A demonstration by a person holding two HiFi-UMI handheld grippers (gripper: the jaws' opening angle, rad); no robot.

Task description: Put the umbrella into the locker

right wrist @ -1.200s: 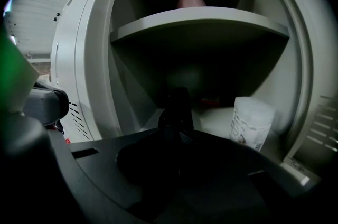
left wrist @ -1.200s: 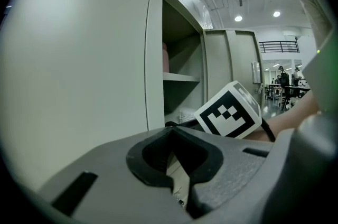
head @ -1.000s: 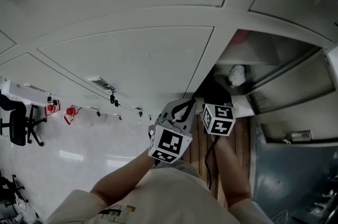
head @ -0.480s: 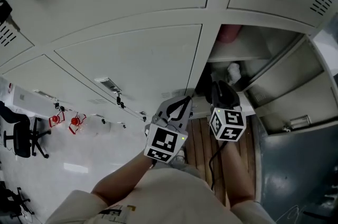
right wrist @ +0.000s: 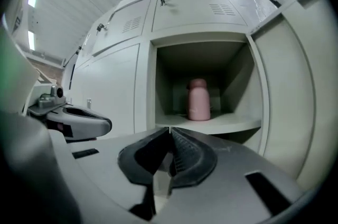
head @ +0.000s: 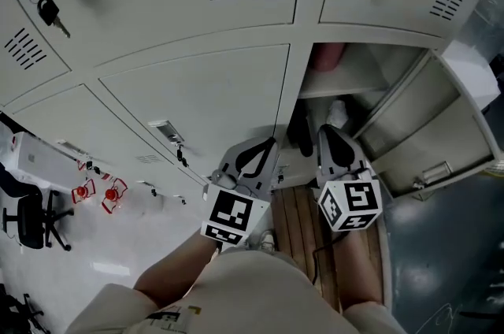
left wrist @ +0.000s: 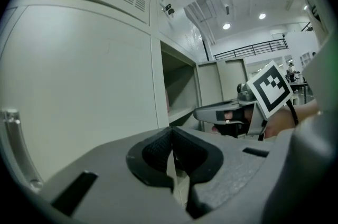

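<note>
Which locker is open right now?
The locker ahead of the right gripper, with the pink bottle on its shelf; the others are closed.

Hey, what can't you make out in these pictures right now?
Umbrella: not identifiable in any view; a dark shape under the locker shelf in the head view is too unclear.
Lower locker compartment: right gripper view, blocked by the right gripper.
Pink bottle: head view, cut off by the locker frame.

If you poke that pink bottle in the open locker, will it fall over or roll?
It would probably tip rather than slide: the pink bottle stands upright, taller than wide, on the flat shelf. Once down, its round body would likely roll. It looks hard, not squishy.
</note>
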